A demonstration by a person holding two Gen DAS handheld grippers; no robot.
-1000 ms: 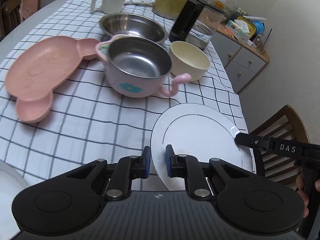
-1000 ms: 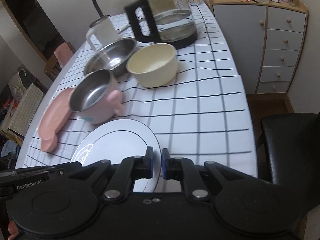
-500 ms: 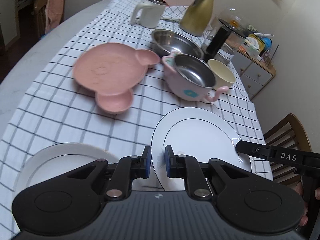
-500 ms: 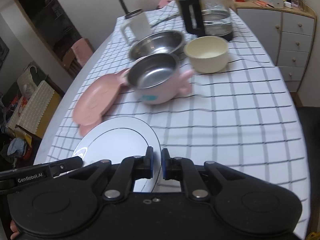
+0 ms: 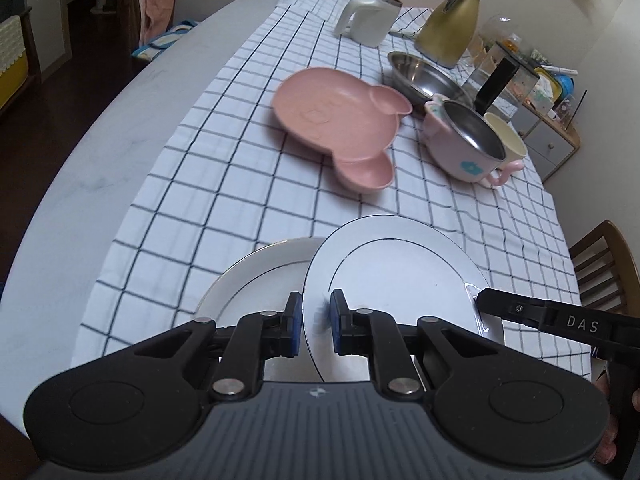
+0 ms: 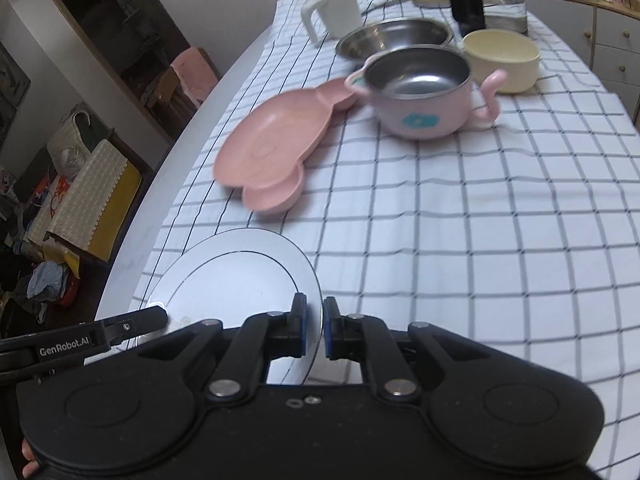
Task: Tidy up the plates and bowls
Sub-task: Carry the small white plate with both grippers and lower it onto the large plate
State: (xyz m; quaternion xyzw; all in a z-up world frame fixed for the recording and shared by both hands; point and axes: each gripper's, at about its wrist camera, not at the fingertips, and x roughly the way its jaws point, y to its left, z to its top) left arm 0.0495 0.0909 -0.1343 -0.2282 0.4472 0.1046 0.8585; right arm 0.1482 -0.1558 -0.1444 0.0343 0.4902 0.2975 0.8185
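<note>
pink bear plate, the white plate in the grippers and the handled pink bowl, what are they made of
Pink bear plate: matte, no glare, likely plastic or a fibre composite.
White plate: glossy with a thin dark ring and bright highlights, probably glazed ceramic.
Handled pink bowl: mirror-like grey inside, apparently stainless steel, in a smooth pink shell, likely plastic.

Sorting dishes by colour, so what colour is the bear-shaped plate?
Pink; the bear-shaped plate shows best in the left wrist view.
</note>
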